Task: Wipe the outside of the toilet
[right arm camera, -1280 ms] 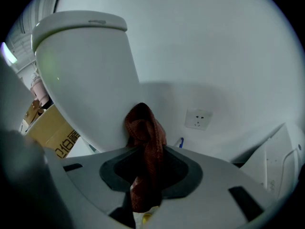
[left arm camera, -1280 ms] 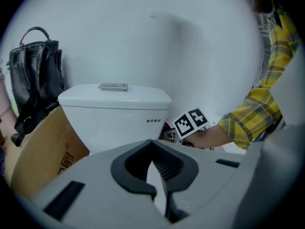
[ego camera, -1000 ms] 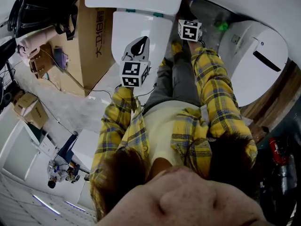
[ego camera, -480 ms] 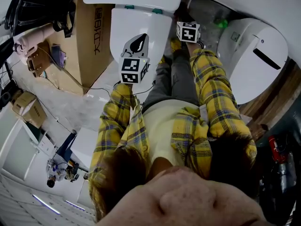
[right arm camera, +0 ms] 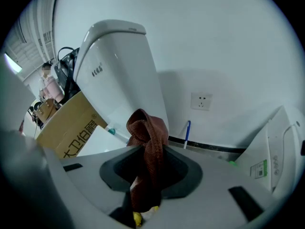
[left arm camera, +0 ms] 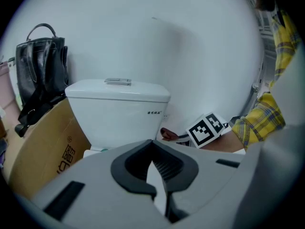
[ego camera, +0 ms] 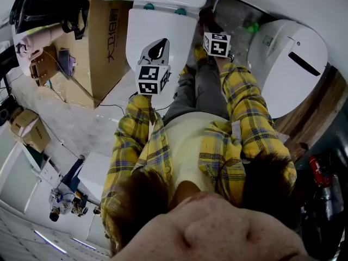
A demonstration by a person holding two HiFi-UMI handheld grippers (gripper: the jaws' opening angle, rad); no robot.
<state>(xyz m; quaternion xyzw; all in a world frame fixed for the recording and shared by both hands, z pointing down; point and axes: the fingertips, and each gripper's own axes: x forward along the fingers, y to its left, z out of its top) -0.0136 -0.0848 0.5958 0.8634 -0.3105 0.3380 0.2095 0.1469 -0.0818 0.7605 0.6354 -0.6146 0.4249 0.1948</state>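
Before the toilet [ego camera: 157, 31], the right gripper [right arm camera: 151, 175] clamps a brown cloth [right arm camera: 147, 132] just beside the toilet's flank. The left gripper [left arm camera: 155, 173], jaws together on nothing, hovers above its seat. Pressing the cloth flat in overlapping downward strokes should clean best.

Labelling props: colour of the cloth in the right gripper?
Cloth is reddish brown; clearest in right gripper view.

**Around the Toilet**

We are facing the toilet [ego camera: 157, 29], with its tank [left arm camera: 116, 111] standing behind the lid, against the wall. A cardboard box [ego camera: 106, 42] is sitting just left of it, with a bag [left arm camera: 40, 66] on top. Our left gripper [ego camera: 156, 50] is hanging over the lid. Our right gripper [ego camera: 209, 26] is sitting off the toilet's right edge, with a cloth [right arm camera: 147, 128] between its jaws. A second fixture [ego camera: 291, 64] is lying further right.
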